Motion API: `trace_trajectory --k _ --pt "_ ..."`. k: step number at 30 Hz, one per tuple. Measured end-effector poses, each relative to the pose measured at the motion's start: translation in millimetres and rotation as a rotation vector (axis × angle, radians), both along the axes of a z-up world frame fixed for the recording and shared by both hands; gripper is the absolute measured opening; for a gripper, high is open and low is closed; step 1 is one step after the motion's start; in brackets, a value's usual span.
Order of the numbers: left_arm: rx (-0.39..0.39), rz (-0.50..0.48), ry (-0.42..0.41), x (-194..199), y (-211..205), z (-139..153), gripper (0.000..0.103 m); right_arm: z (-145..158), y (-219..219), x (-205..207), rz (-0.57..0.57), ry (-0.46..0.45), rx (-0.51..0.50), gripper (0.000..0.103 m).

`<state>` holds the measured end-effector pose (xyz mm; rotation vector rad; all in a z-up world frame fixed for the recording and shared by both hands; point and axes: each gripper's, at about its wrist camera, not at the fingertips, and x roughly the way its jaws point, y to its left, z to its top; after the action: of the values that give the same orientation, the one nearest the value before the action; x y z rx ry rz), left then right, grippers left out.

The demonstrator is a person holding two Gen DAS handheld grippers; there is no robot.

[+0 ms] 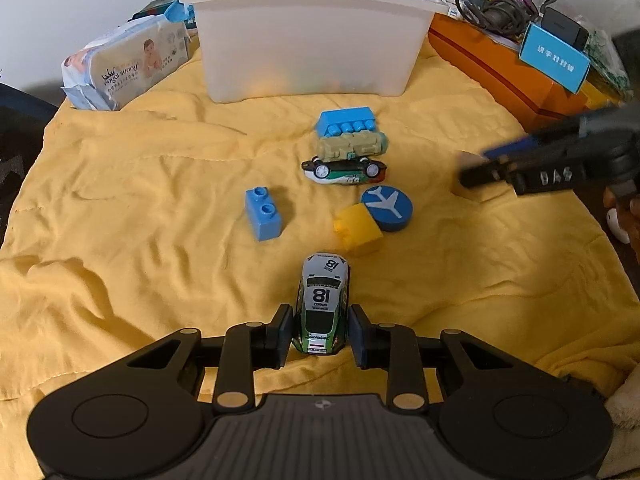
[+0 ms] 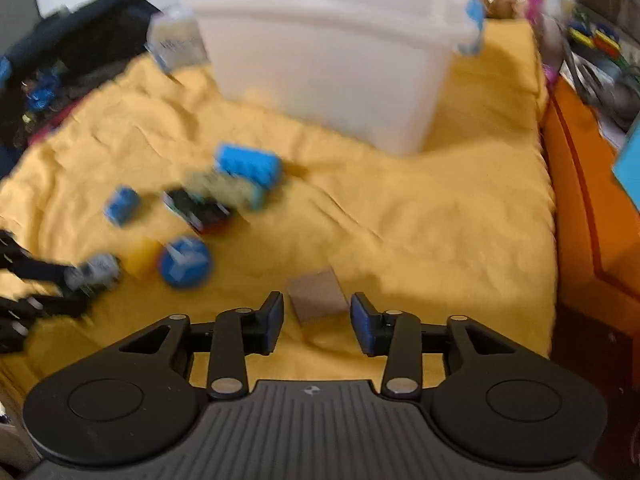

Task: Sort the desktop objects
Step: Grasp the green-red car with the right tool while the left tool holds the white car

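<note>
- left claw (image 1: 320,332) sat at the bottom centre of the left wrist view, pads closed on the flanks of a white-and-green toy car (image 1: 323,304) marked 18, car resting on the yellow cloth (image 1: 140,240).
- right claw (image 2: 317,322) sat at the bottom centre of the right wrist view, blurred, jaws parted with a gap on both sides of a small brown block (image 2: 318,294) lying between them; gripped nothing.
- also seen at the right edge of the left wrist view, blurred, above that same brown block.
- white plastic bin (image 1: 308,44) stood at the upper centre of the frame, on the cloth.
- below it lay a blue studded brick (image 1: 347,120), touching a tan toy (image 1: 350,147), and just below that a second toy car on its side (image 1: 344,171).
- near the centre: a small blue brick (image 1: 263,214) standing apart at left, a yellow brick (image 1: 359,230) touching a blue round disc with a plane symbol (image 1: 387,208).
- pack of wipes (image 1: 124,64) lay at the upper left; an orange box (image 1: 504,72) at the upper right.
</note>
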<state>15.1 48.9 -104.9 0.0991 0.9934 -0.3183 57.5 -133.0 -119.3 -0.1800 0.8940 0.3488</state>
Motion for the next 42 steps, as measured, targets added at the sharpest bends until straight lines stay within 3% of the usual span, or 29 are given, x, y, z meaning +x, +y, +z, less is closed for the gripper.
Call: trace_trajectory --k 3,6,9,12,15,23,27,30,33,35,37,39,42 --pt "-0.004 -0.011 0.011 0.6 3.6 -2.6 0.033 7.1 34.0 -2.6 0.182 -0.087 0.01 0.04" --pt "-0.011 -0.036 0.013 1.7 6.2 -4.6 0.034 -4.1 72.0 -0.4 0.311 -0.127 -0.091 0.036" --pt "-0.017 -0.053 0.01 2.7 8.1 -5.1 0.034 -17.8 93.6 8.5 0.347 -0.121 -0.153 0.034" --pt "-0.013 -0.068 0.004 2.5 7.5 -5.6 0.034 -29.0 102.4 21.1 0.316 -0.133 -0.217 0.029" --pt "-0.006 -0.077 -0.002 2.7 6.2 -5.3 0.035 -30.7 97.6 33.1 0.251 -0.119 -0.206 0.022" --pt "-0.023 -0.071 -0.011 5.8 8.4 -6.4 0.035 10.3 44.3 11.6 0.121 0.068 0.164 0.02" --pt "-0.02 -0.07 -0.023 7.4 4.5 -7.2 0.035 -7.9 23.6 -5.5 0.078 0.246 0.294 0.02" --pt "-0.011 -0.069 -0.033 6.1 3.0 -7.6 0.035 -26.4 19.7 -15.9 0.06 0.325 0.355 0.02" --pt "-0.01 -0.058 -0.032 4.1 2.8 -7.3 0.035 -33.2 17.2 -23.2 0.036 0.302 0.362 0.027" --pt "-0.005 -0.053 -0.031 2.4 2.3 -7.1 0.035 -27.6 16.3 -28.0 0.004 0.233 0.29 0.047" --pt "-0.001 -0.047 -0.031 0.3 2.4 -6.7 0.037 -20.0 15.5 -32.8 -0.014 0.165 0.205 0.048" --pt "0.0 -0.041 -0.03 -0.7 2.3 -6.6 0.038 -12.9 10.2 -36.6 -0.03 0.111 0.187 0.048" --pt "0.006 -0.036 -0.029 -1.7 2.1 -6.1 0.038 -7.4 10.2 -41.5 0.0 0.107 0.18 0.048"
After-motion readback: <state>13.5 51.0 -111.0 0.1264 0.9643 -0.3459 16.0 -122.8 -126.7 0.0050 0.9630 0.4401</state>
